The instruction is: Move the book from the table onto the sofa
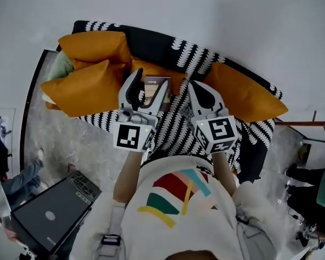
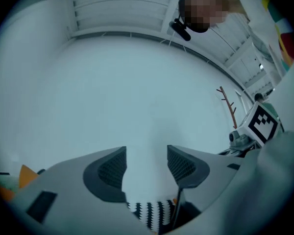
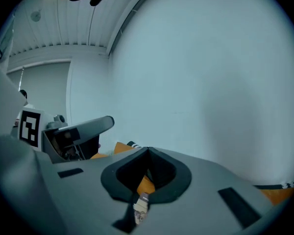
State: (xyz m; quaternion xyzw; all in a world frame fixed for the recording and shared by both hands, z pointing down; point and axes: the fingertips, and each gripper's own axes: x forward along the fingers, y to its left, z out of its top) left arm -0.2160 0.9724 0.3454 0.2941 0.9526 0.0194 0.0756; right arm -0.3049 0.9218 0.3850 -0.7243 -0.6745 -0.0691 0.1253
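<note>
The book [image 1: 156, 83] lies on the black-and-white patterned sofa [image 1: 176, 126] between orange cushions [image 1: 84, 88]. In the head view my left gripper [image 1: 150, 86] hangs over it with jaws apart, so the book shows through the gap. The left gripper view has only the white wall and a strip of sofa cover [image 2: 149, 214] between the open left gripper [image 2: 147, 168] jaws. My right gripper [image 1: 197, 89] is raised beside it, to the right. In its own view the right gripper [image 3: 147, 153] has its tips together, and nothing is held.
A second orange cushion [image 1: 244, 96] fills the sofa's right end. A dark flat case [image 1: 51, 213] sits on the marbled floor at lower left. People stand at the left edge [image 1: 21, 180] and right edge [image 1: 314, 180]. A white wall rises behind the sofa.
</note>
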